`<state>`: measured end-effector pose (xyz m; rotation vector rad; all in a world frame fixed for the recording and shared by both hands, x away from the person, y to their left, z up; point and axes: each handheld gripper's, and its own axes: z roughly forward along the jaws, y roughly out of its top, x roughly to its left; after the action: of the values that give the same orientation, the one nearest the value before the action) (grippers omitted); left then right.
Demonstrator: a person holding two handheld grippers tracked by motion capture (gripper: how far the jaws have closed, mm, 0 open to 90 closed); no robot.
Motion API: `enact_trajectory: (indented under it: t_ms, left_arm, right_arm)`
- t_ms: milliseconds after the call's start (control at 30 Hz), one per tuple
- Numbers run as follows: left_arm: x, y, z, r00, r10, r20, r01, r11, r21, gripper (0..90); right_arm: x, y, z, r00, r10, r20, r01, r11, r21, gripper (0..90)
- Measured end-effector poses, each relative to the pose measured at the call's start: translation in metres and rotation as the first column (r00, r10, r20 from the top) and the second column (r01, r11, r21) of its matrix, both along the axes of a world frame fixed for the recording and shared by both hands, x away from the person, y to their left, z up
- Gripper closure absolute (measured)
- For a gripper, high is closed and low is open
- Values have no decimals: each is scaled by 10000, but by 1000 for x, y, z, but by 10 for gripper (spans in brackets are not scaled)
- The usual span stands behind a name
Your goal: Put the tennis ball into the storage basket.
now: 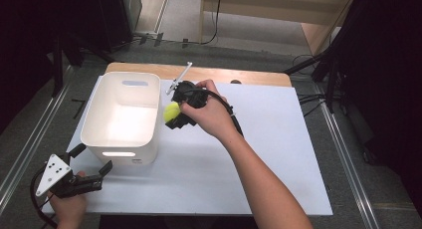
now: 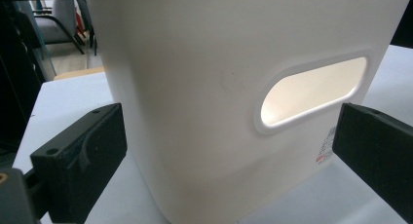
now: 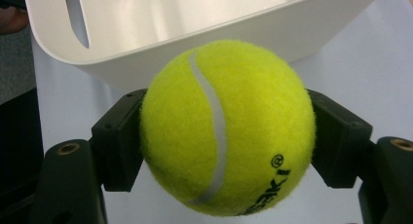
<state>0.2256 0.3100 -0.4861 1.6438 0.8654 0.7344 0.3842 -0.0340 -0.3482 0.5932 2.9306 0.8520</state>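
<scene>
looked about halfway: right gripper was clamped on the tennis ball, up by the white bin rim on the worktop, bin empty, drop pending, left gripper wide open near the bin

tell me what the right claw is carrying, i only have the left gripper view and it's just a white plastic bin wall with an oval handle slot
Observer: The right claw is shut on a fuzzy yellow-green tennis ball, one jaw on each side.
Operator: where is it relative to the bin
Observer: In the high view the ball sits just outside the right wall of the white plastic bin, near its rim.
Operator: anything in the bin
Observer: The part of the inside that shows looks bare.
Operator: and my left claw
Observer: The left claw is open by the bin's near left corner.
</scene>
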Motion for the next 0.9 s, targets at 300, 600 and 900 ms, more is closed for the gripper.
enact_trajectory:
  t_ms: [300, 600, 900]
  left_arm:
    - [0, 0, 0, 10000, -18, -55, 18, 10000, -7, 0]
    - [1, -1, 0, 10000, -19, -79, 19, 10000, -16, 0]
    - [1, 0, 0, 10000, -59, -79, 59, 10000, -57, 0]
  right_arm:
    - [0, 11, 5, 9998, 178, 46, -178, 9998, 57, 242]
    - [0, 20, 9, 9995, 314, 99, -315, 9994, 122, 242]
    - [-1, 34, 12, 9986, 518, 86, -519, 9985, 150, 242]
